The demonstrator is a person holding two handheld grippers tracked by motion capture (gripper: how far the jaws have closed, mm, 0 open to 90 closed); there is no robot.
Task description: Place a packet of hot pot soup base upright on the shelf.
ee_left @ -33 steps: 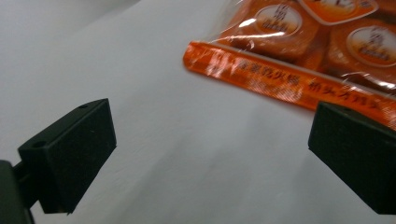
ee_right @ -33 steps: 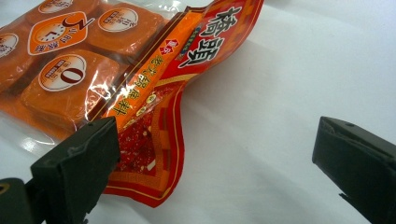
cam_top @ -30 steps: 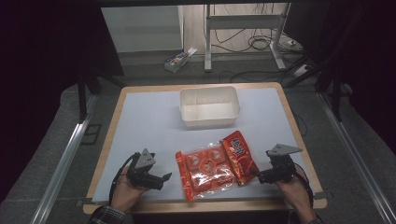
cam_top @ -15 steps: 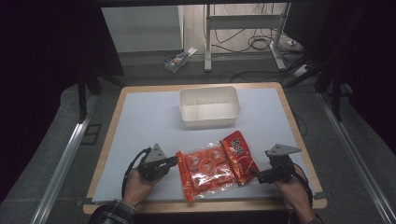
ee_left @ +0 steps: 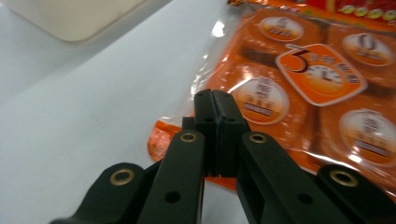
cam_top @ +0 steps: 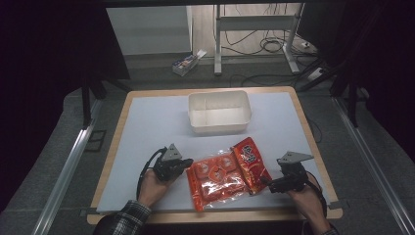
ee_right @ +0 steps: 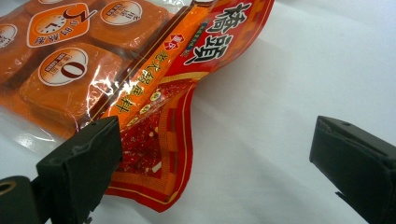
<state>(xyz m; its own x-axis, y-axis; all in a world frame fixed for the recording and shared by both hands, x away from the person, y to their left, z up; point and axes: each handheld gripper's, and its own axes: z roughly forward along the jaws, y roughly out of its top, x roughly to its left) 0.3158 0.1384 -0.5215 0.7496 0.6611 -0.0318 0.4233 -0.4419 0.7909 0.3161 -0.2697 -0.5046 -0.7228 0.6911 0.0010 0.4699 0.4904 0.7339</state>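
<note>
1. While the left tongs [ee_left: 215,100] have their jaws pressed together, their tips sit at the near-left edge of the orange pack [ee_left: 299,93]; I cannot tell from the left gripper view whether a bit of its clear film is pinched between them or they merely touch it.
2. Right tongs [ee_right: 215,154] stand wide, 1 jaw just over the lower corner of the red pouch [ee_right: 187,93], the other well out over bare desk; nothing is held.
3. From the high view, the left tongs [cam_top: 182,165] meet the left side of the orange pack [cam_top: 215,178] and the right tongs [cam_top: 274,185] sit just beside the right side of the red pouch [cam_top: 250,161].
4. Both packs lie flat on the desk [cam_top: 147,132] near the person's edge, the red pouch overlapping the right side of the orange pack.
5. Farther back stands the white bin [cam_top: 219,111], which looks empty and has a thin divider inside.
6. Judgement of progress: the work is at its very start. Neither pack is lifted, and neither is in the bin.
7. What looks left: get a sure hold on each pack, raise it off the desk, carry it to the bin and set it inside. That is 2 packs, if the bin is indeed where they go.
</note>
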